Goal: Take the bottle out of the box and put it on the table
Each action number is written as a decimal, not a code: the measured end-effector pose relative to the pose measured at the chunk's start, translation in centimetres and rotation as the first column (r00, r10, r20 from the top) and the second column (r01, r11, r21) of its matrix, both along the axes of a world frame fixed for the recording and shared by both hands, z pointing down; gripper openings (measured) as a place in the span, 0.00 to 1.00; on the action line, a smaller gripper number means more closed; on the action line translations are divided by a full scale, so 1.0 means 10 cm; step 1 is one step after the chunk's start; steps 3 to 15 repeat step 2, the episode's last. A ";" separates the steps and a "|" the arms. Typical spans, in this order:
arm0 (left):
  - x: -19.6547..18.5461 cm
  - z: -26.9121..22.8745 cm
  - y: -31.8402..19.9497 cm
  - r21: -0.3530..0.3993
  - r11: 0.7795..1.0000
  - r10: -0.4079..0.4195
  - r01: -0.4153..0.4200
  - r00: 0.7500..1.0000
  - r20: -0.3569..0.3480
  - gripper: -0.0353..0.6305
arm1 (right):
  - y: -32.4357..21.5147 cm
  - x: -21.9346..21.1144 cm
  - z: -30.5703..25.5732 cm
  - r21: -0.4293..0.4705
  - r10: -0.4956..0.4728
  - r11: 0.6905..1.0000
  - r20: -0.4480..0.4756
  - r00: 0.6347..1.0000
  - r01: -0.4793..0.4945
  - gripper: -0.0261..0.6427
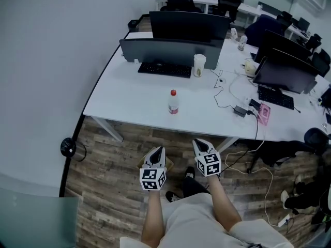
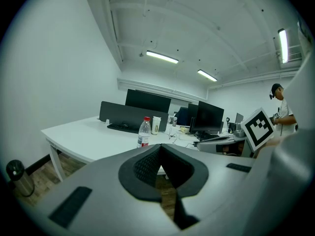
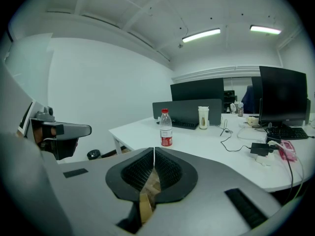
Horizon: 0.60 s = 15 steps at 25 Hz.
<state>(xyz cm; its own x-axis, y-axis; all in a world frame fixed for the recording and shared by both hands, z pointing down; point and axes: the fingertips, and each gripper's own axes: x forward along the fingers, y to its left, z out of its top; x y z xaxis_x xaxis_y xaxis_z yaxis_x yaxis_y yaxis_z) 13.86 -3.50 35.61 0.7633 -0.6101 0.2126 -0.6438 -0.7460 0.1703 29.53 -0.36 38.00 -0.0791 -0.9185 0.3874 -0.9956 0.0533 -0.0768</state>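
With my left claw (image 1: 159, 150) and right claw (image 1: 199, 142) both closed on nothing, the water bottle (image 1: 173, 102) already stands upright on the desk (image 1: 129, 99) near its front edge, where a careless swing of mine could topple it.

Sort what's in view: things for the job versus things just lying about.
Job: bottle, standing on the table; cardboard box on the floor; left gripper and right gripper, both shut and empty.
Lying about: keyboard, cup, monitor, cables.
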 end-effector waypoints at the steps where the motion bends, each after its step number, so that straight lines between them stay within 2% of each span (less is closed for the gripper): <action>1: 0.01 0.00 0.00 0.000 1.000 0.002 -0.002 1.000 -0.002 0.08 | 0.00 0.00 0.00 -0.001 -0.001 1.000 -0.001 1.000 0.001 0.10; 15: 0.01 -0.01 -0.01 -0.001 1.000 0.005 -0.005 1.000 -0.005 0.07 | -0.01 0.00 0.01 -0.003 -0.002 1.000 -0.001 1.000 0.002 0.10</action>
